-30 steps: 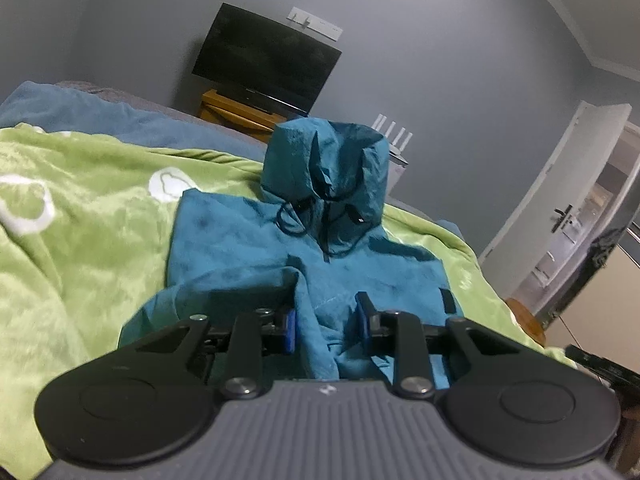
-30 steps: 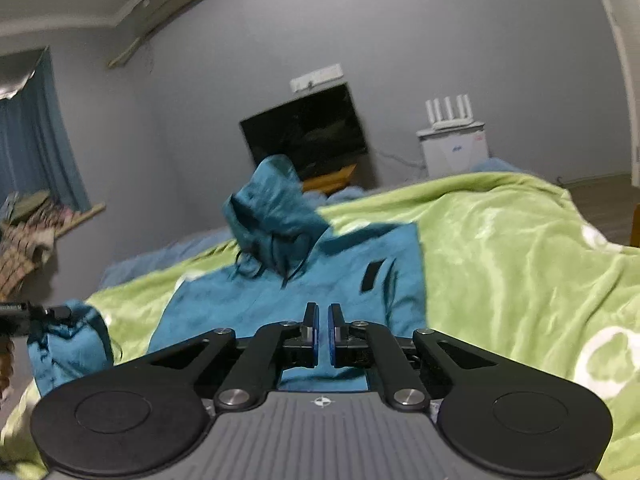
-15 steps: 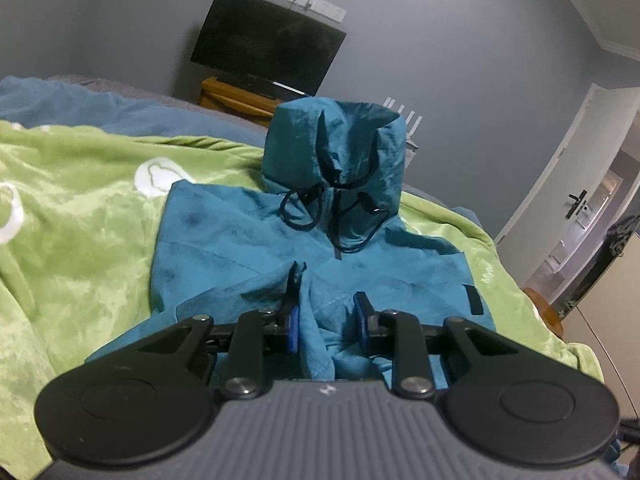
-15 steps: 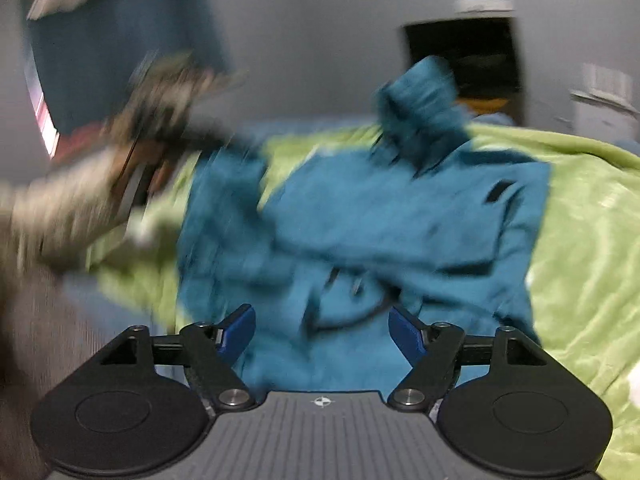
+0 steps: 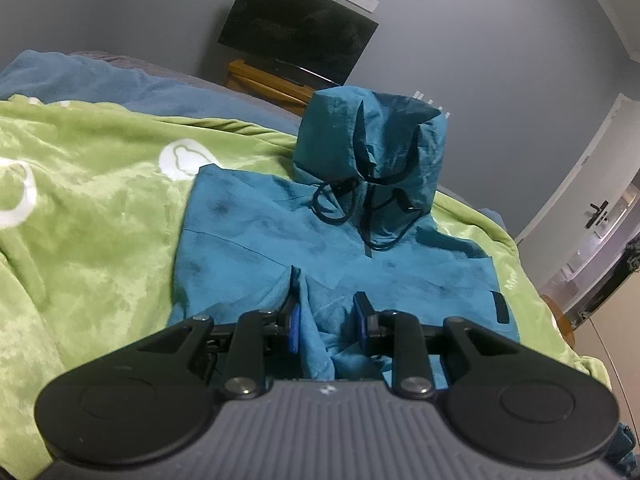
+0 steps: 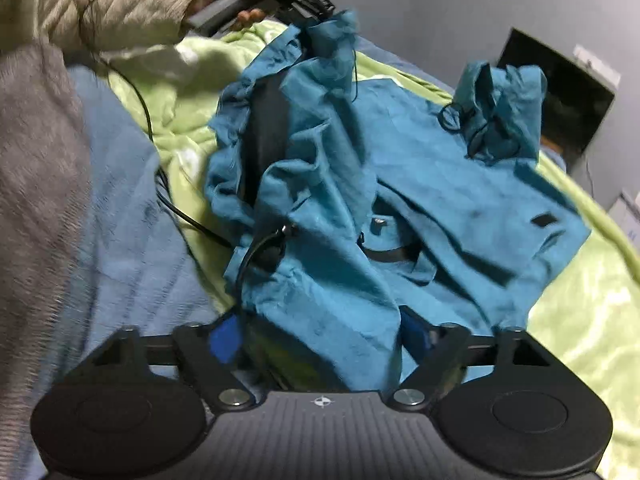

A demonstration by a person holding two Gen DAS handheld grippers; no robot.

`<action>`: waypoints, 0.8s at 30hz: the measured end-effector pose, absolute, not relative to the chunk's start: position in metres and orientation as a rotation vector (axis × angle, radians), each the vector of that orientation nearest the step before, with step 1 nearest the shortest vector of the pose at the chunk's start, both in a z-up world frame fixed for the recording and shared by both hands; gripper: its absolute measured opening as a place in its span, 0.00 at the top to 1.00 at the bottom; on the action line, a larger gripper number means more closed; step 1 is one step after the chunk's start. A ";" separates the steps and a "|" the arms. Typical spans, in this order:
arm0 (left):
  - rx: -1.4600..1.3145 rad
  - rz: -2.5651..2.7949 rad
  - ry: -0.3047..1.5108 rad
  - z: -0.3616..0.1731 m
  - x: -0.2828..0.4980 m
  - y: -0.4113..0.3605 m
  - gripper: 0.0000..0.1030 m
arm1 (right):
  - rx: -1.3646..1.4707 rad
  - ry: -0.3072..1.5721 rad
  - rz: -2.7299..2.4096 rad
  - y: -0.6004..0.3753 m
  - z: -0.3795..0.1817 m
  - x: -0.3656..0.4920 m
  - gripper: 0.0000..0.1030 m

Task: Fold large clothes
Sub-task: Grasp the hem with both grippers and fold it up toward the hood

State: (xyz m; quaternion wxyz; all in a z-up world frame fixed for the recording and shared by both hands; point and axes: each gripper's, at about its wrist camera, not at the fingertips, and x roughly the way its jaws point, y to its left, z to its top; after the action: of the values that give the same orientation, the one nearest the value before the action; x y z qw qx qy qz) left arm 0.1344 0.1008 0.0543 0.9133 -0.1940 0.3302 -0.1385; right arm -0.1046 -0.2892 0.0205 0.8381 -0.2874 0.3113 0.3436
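Lifting one sleeve while reaching for the hem

Your left gripper [image 5: 326,322] pinches the jacket [image 5: 280,240] sleeve clear; your right gripper [image 6: 320,334], jaws closing, straddles the hem [image 6: 340,344] unpinched, ready to fold

No readable text or labels, faint white lettering on the green blanket [image 5: 511,280] edge, illegible

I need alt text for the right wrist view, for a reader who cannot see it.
A teal hooded jacket lies crumpled on a green blanket, and the right hand-held gripper is closing its jaws around its near hem. At top left a hand in a pale sleeve holds the left hand-held gripper, which pinches a raised fold of the jacket.
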 end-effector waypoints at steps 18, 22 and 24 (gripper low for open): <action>-0.379 -0.126 0.633 0.063 0.181 0.118 0.77 | 0.055 0.378 0.362 -0.371 0.090 0.022 0.93; -0.458 -0.085 0.637 0.058 0.206 0.132 0.68 | 0.184 0.388 0.245 -0.383 0.075 0.083 0.93; -0.466 -0.042 0.604 0.056 0.209 0.139 0.50 | 0.239 0.425 0.194 -0.387 0.057 0.110 0.93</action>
State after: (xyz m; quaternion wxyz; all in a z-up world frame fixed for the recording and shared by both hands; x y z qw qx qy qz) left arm 0.2091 0.1387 0.0564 0.9279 -0.2275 0.2946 -0.0206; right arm 0.1105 -0.3869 0.0567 0.9658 0.1181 0.2099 0.0957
